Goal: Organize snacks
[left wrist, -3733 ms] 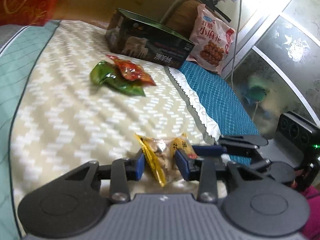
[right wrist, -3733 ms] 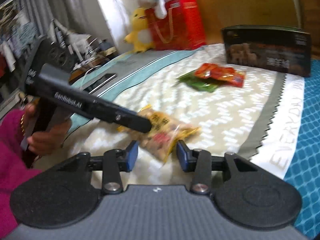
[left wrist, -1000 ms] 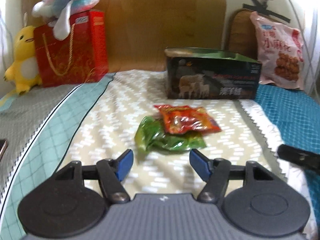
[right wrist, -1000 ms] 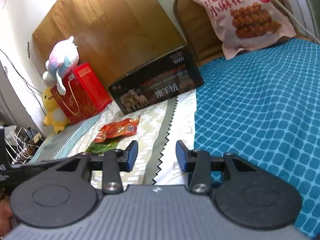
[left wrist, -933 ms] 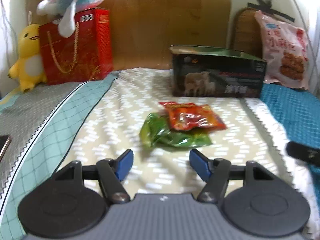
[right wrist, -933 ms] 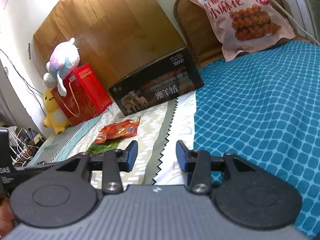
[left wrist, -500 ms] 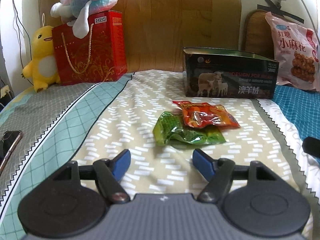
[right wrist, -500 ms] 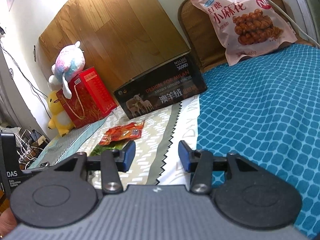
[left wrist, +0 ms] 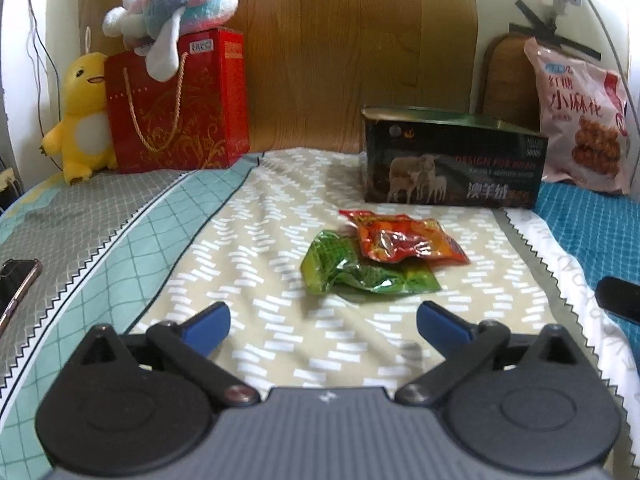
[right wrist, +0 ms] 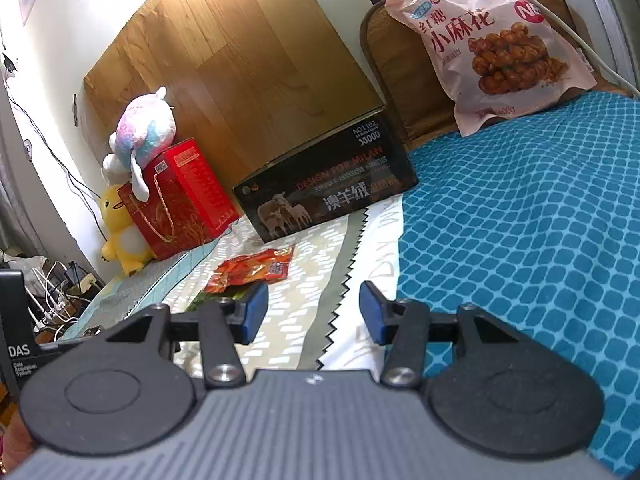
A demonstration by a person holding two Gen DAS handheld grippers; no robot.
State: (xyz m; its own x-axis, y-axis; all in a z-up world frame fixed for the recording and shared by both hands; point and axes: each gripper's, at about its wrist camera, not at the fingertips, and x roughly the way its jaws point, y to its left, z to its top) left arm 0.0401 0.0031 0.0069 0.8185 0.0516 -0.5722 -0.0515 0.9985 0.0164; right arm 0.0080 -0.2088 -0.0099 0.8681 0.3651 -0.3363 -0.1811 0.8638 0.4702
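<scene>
An orange-red snack packet (left wrist: 404, 240) lies across a green snack packet (left wrist: 360, 270) on the beige patterned bedspread (left wrist: 280, 248). My left gripper (left wrist: 322, 322) hovers just short of them, its jaws opening wide with nothing between them. In the right wrist view the orange-red packet (right wrist: 252, 268) lies ahead and left of my right gripper (right wrist: 314, 310), whose jaws are opening, empty, above the bedspread's zigzag seam. The green packet (right wrist: 208, 299) shows only as a sliver behind the left finger. A dark open box (left wrist: 452, 168) printed with sheep stands beyond the packets.
A large pink snack bag (left wrist: 580, 120) leans on a chair back at the far right. A red gift bag (left wrist: 176, 104) with plush toys stands at the back left. A phone (left wrist: 16, 284) lies at the left edge. The right gripper's tip (left wrist: 618, 300) shows at the right.
The left jaws have spread much wider and the view has shifted so the packets sit more to the right. The right jaws have opened slightly; that hand has stayed in place.
</scene>
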